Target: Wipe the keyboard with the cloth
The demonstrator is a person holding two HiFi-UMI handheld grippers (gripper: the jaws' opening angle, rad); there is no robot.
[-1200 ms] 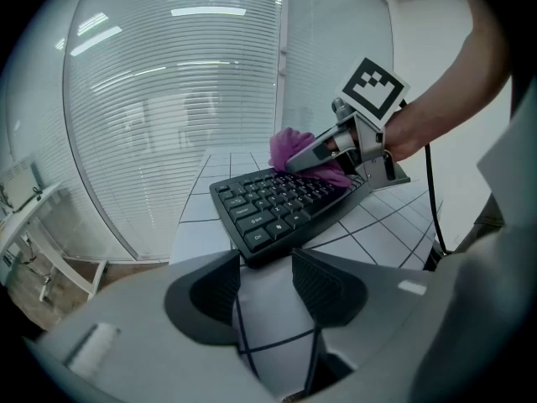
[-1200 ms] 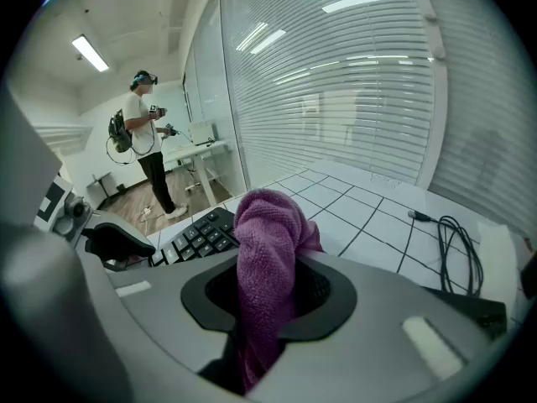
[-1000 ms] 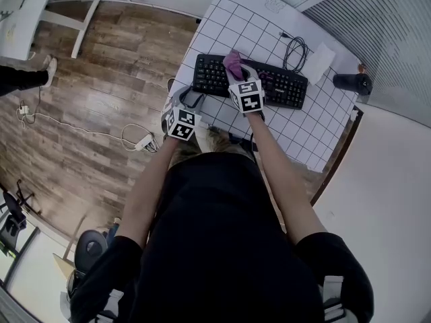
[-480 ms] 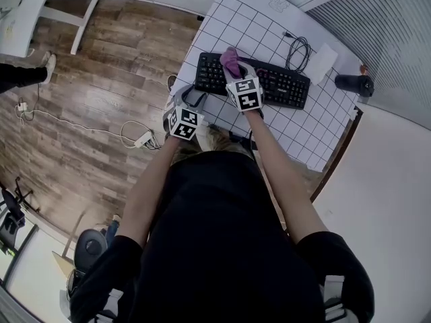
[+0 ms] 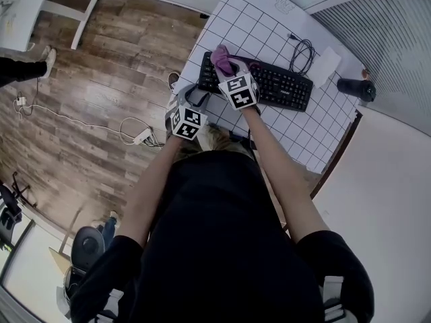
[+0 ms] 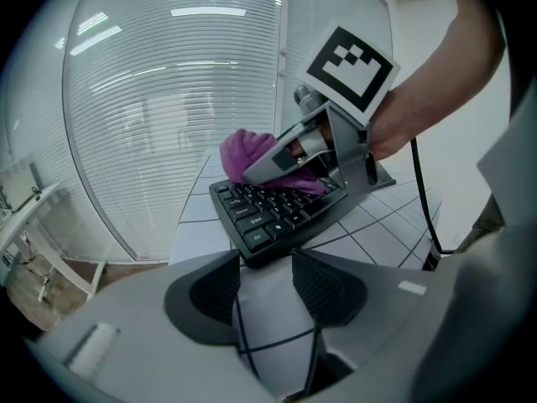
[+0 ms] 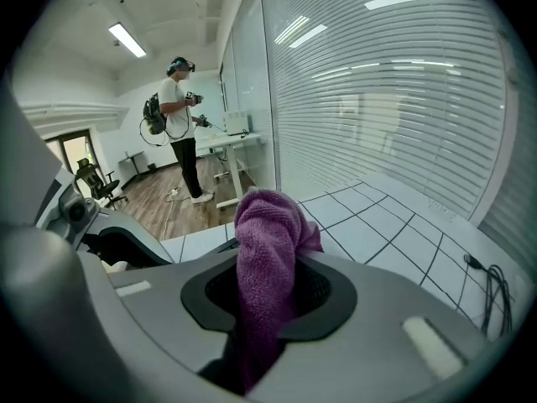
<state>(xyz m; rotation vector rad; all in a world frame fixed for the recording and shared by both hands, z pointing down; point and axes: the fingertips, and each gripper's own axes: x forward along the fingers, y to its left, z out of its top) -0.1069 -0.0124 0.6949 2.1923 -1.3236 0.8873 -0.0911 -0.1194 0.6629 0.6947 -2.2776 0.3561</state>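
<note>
while the right gripper [image 5: 227,66] pinches cloth [image 7: 267,233], cloth touches keyboard [image 5: 286,86].

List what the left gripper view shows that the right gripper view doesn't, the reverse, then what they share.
Left gripper view only: the keyboard's keys, the right gripper from outside, the left gripper's empty, open jaws. Right gripper view only: a standing person, an office chair, a coiled cable. Both: the purple cloth, the gridded table, the blinds.
</note>
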